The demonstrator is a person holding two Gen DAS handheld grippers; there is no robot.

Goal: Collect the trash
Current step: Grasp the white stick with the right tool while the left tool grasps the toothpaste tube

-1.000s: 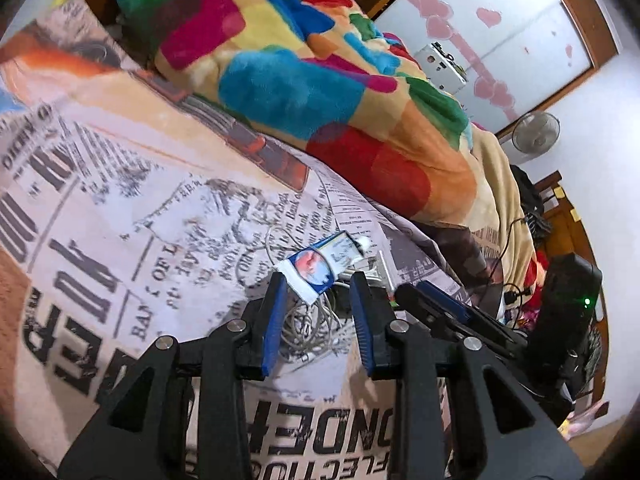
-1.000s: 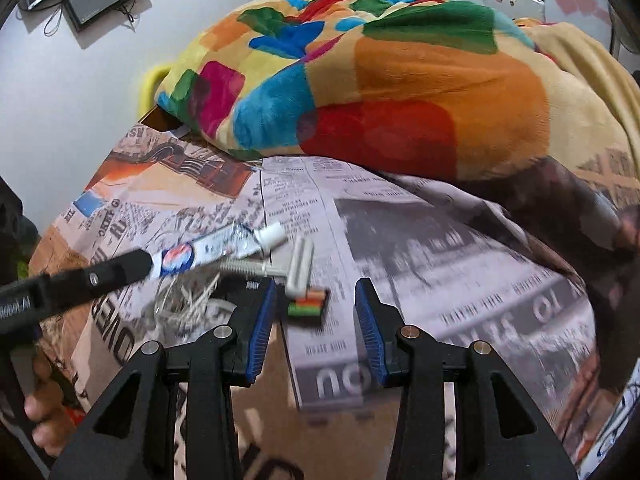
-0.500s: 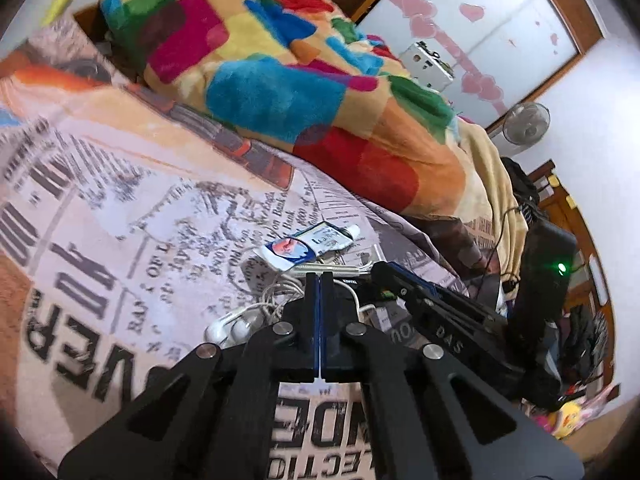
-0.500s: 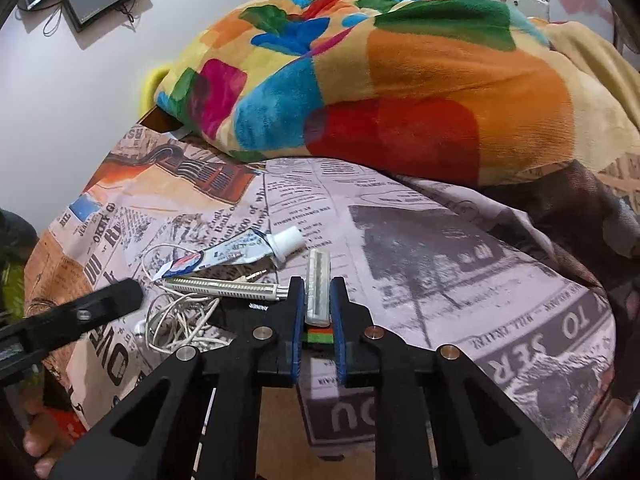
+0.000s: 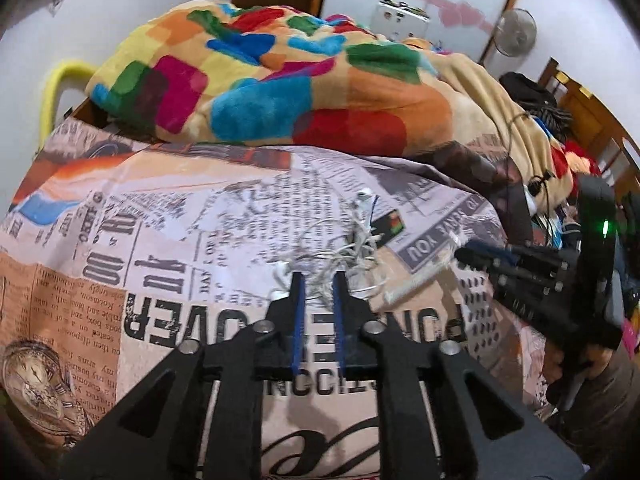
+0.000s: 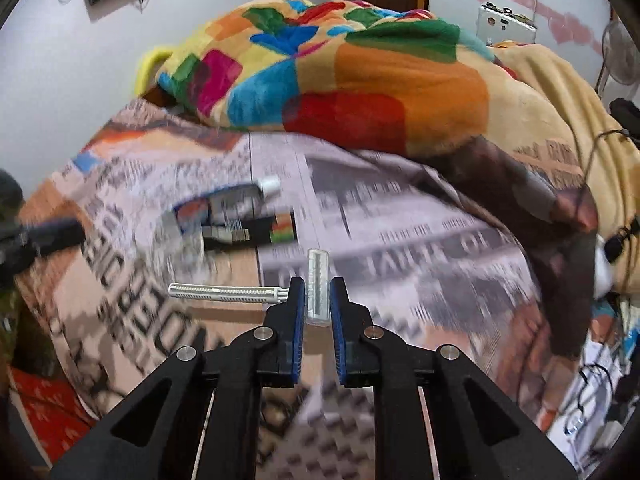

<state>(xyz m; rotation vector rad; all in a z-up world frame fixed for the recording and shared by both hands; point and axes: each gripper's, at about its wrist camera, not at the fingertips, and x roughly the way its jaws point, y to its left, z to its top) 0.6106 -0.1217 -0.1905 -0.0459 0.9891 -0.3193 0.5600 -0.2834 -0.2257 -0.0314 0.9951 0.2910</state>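
Lifted off the bedsheet (image 6: 420,240), the razor (image 6: 318,288) sits clamped in right fingers (image 6: 298,312); left fingers (image 5: 298,308) slightly parted by tangled cable (image 5: 340,252).

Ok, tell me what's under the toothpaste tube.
The toothpaste tube lies partly on a black packet with colored stripes, over the newsprint sheet. Blur hides anything else beneath it.

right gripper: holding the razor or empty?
Holding it. The right gripper has its jaws closed on the razor head, the white handle sticking out left, lifted clear of the bedsheet.
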